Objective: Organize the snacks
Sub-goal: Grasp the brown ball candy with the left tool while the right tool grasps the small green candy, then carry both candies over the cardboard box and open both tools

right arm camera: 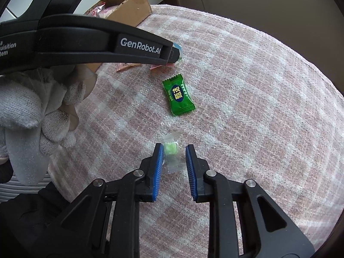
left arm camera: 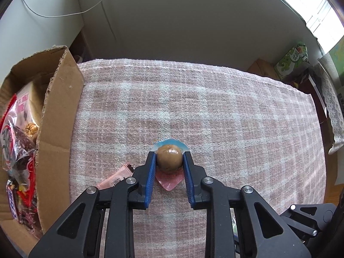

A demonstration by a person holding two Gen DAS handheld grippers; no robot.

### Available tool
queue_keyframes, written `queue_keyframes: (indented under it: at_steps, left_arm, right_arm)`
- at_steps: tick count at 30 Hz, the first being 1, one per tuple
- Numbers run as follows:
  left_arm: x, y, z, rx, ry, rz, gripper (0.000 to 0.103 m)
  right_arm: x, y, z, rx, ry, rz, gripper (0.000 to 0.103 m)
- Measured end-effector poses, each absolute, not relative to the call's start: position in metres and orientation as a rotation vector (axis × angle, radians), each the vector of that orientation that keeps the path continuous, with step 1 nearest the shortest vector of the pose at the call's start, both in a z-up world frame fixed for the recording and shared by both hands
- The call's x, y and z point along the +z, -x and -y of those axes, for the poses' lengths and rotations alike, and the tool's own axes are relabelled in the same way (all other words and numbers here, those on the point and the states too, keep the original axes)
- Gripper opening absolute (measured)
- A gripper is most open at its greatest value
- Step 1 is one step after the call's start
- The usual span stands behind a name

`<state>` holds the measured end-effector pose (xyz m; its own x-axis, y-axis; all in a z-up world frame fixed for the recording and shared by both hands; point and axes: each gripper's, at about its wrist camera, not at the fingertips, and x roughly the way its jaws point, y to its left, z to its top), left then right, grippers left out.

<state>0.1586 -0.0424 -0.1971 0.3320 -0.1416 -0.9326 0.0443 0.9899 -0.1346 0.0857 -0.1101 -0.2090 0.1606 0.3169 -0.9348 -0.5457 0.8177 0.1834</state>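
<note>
Pink plaid cloth-covered table [left arm camera: 215,99] bearing cardboard box [left arm camera: 58,99], jelly cup [left arm camera: 168,160], green candy [right arm camera: 178,94], clear-wrapped sweet [right arm camera: 172,150].

The left gripper [left arm camera: 169,161] is pointed steeply downward, its blue-padded jaws pressed against both sides of a round brown snack [left arm camera: 168,158]. The right gripper [right arm camera: 173,155] is angled down likewise; its jaws are drawn close about a small clear-wrapped sweet [right arm camera: 171,150]. The left gripper is held by a white-gloved hand [right arm camera: 32,109].
</note>
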Motion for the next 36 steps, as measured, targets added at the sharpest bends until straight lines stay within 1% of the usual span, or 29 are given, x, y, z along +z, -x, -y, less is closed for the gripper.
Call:
queue_keyframes:
  at_steps: [9, 19, 36]
  left_arm:
    - [-0.175, -0.141, 0.044, -0.130, 0.102, -1.191, 0.023]
    - [-0.142, -0.125, 0.043, -0.131, 0.113, -1.132, 0.023]
    - [-0.109, -0.090, -0.022, -0.042, 0.169, -1.047, 0.023]
  right_arm:
    - [-0.194, -0.083, 0.130, 0.609, 0.183, -1.236, 0.022]
    - [-0.154, -0.077, 0.131, 0.616, 0.170, -1.180, 0.022]
    - [-0.113, -0.092, 0.080, 0.702, 0.225, -1.081, 0.022]
